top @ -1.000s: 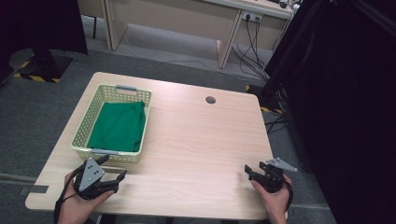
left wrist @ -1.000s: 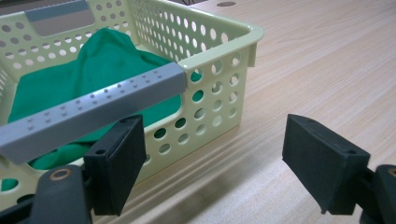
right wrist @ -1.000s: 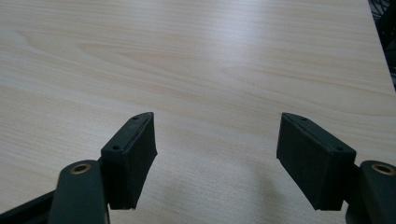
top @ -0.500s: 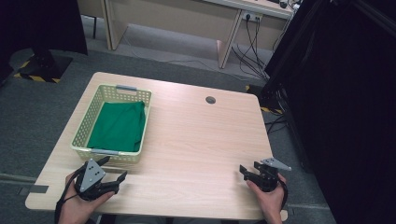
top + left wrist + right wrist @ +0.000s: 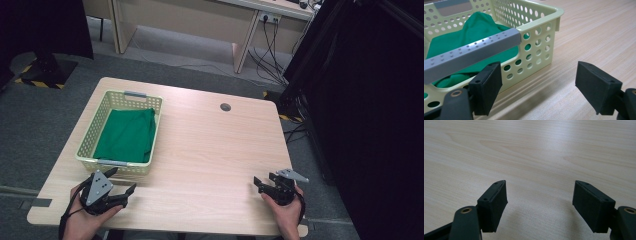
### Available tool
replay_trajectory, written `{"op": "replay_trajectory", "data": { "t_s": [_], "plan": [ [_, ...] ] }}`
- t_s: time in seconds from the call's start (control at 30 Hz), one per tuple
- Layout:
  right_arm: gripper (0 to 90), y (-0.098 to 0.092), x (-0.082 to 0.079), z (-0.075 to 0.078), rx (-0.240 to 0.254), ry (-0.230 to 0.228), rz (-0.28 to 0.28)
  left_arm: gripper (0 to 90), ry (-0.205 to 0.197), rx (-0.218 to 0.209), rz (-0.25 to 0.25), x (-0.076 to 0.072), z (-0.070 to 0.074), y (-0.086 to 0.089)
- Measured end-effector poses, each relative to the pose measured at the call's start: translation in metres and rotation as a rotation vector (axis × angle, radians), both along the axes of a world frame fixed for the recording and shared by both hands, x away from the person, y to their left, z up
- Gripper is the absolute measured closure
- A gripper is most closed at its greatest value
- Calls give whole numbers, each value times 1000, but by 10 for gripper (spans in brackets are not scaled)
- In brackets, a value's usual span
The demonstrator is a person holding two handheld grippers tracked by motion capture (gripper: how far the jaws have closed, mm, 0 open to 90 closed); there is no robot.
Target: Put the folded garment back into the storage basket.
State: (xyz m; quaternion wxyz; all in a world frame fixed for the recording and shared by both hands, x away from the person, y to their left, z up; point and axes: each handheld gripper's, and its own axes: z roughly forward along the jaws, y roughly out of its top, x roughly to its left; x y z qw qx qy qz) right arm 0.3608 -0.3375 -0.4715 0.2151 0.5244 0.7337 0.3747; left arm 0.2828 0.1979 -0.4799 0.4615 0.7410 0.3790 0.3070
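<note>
Table (image 5: 210, 150): basket (image 5: 152, 131) toward the left edge, long axis running near edge to far edge, green cloth (image 5: 125, 135) inside; left gripper (image 5: 122, 181) just beside basket's near wall, open, empty; right gripper (image 5: 260, 183) well apart by the near right corner, also open, empty

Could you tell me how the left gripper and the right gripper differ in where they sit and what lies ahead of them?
The left gripper rests at the near corner of the basket, which holds a green cloth; the right gripper sits apart from it, on the table's other side. The left faces the basket's grey handle; the right faces bare wood. Both are open and empty.
</note>
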Motion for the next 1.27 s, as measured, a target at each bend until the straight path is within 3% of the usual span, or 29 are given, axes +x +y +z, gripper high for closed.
{"op": "replay_trajectory", "data": {
  "t_s": [0.3, 0.5, 1.27],
  "plan": [
    [277, 3, 1, -2, -4, 6, 9, 212, 0, -5, 3, 0, 0, 0],
    [276, 4, 3, -4, -7, 35, 23, 212, -1, -5, 4, 0, 0, 1],
    [234, 4, 2, -3, 10, 32, 24, 207, -4, -19, 13, 0, 0, 2]
  ]
}}
